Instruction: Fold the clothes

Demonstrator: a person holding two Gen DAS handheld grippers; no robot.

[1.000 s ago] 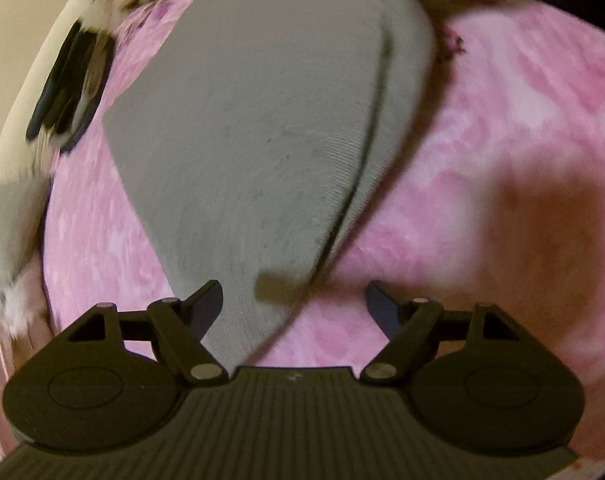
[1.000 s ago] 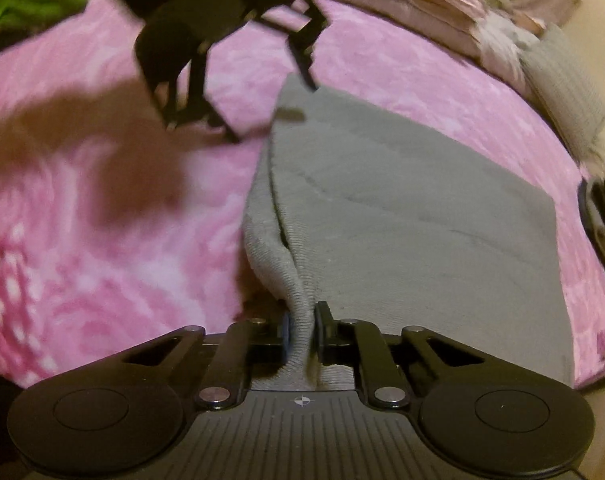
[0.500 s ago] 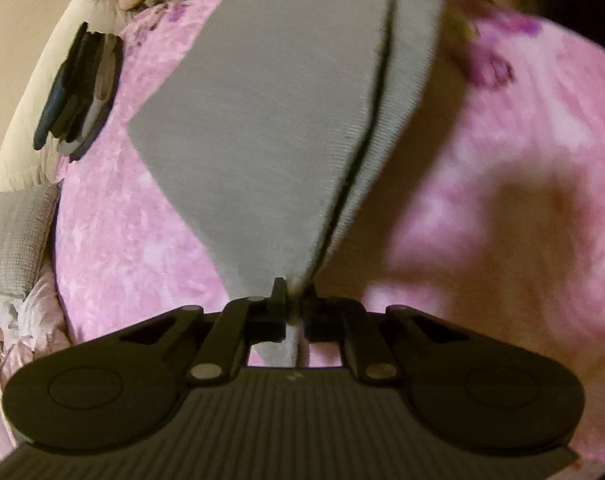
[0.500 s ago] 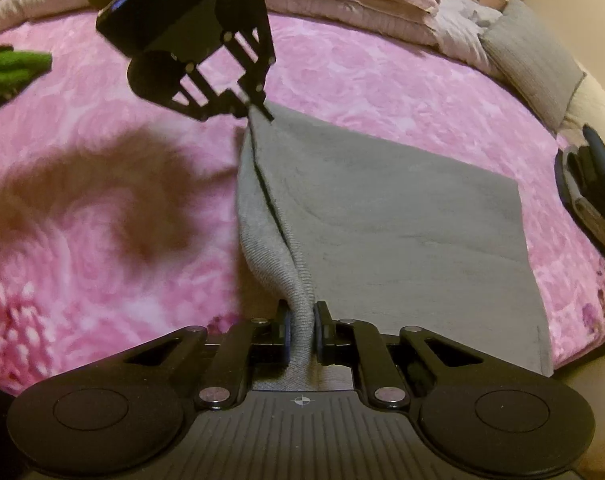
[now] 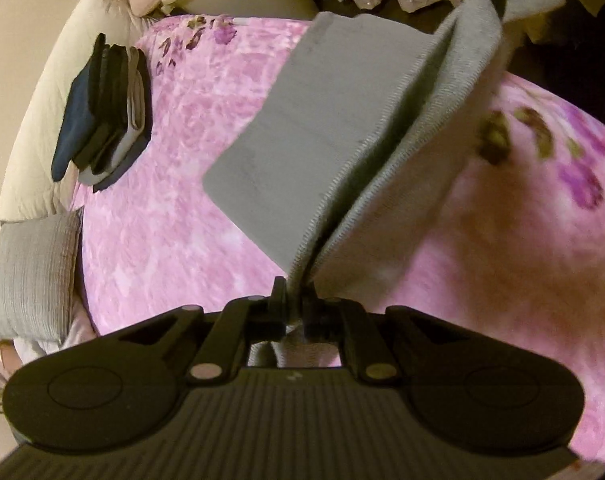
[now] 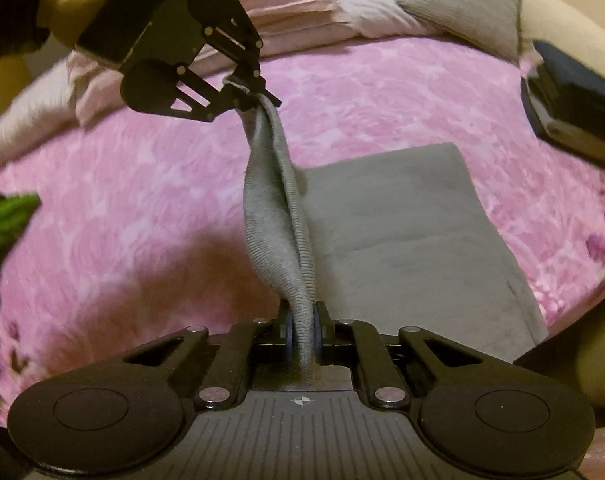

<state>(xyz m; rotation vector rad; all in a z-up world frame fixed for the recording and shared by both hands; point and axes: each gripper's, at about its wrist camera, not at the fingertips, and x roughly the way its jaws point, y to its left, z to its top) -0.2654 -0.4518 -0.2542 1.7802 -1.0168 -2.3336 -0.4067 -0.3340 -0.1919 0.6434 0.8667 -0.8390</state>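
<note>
A grey knitted garment (image 5: 326, 128) hangs between my two grippers above a pink floral bedspread (image 5: 174, 216). My left gripper (image 5: 296, 292) is shut on one end of its ribbed hem. My right gripper (image 6: 302, 320) is shut on the other end. In the right wrist view the hem (image 6: 278, 208) stretches up to the left gripper (image 6: 258, 94), held by a person's hand at the upper left. The rest of the grey garment (image 6: 414, 240) trails down onto the bed to the right.
A stack of folded dark clothes (image 5: 102, 116) lies near the bed's edge, also at the right edge of the right wrist view (image 6: 574, 100). A grey cushion (image 5: 34, 276) and pink pillows (image 6: 286, 4) line the bed. Something green (image 6: 2, 216) lies at the left.
The left gripper closed on the garment's hem, then both grippers rose and lifted that edge off the bed. The garment now hangs instead of lying flat.
</note>
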